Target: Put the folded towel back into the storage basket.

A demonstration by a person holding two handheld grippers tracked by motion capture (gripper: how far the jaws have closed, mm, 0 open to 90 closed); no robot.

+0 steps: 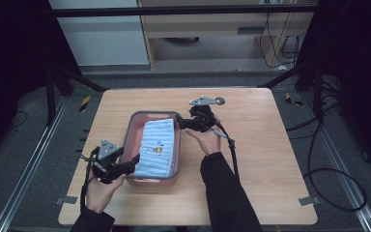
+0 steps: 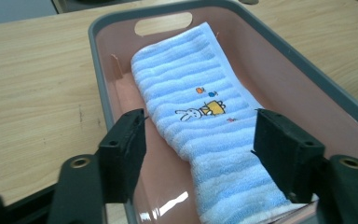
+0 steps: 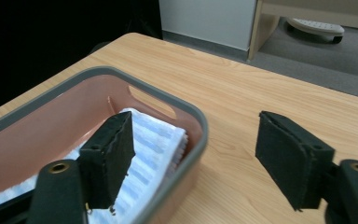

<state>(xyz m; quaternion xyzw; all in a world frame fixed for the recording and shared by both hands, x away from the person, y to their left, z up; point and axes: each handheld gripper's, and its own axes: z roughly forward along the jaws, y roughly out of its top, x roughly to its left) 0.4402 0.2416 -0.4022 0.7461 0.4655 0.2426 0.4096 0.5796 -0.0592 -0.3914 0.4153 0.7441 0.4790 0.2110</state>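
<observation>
Lying folded in the pink, grey-rimmed plastic basket [image 1: 134, 126] on the wooden counter [image 1: 261, 159], a light-blue striped towel with a rabbit motif [image 1: 157, 148] is noted. At the basket's near corner, the left tongs [image 1: 136, 160] are held spread, nothing pinched. At the far right corner, the right tongs [image 1: 179, 123] are likewise spread and empty, one jaw above the towel, the other above the counter.

No readable words, brands or numbers anywhere. Sole marking: small embroidered cartoon rabbit with orange-yellow block and few coloured dots on blue striped towel [image 2: 200, 126] in pink basket [image 2: 103, 88]. Black-yellow hazard tape [image 1: 84, 103] on floor, no lettering.
</observation>
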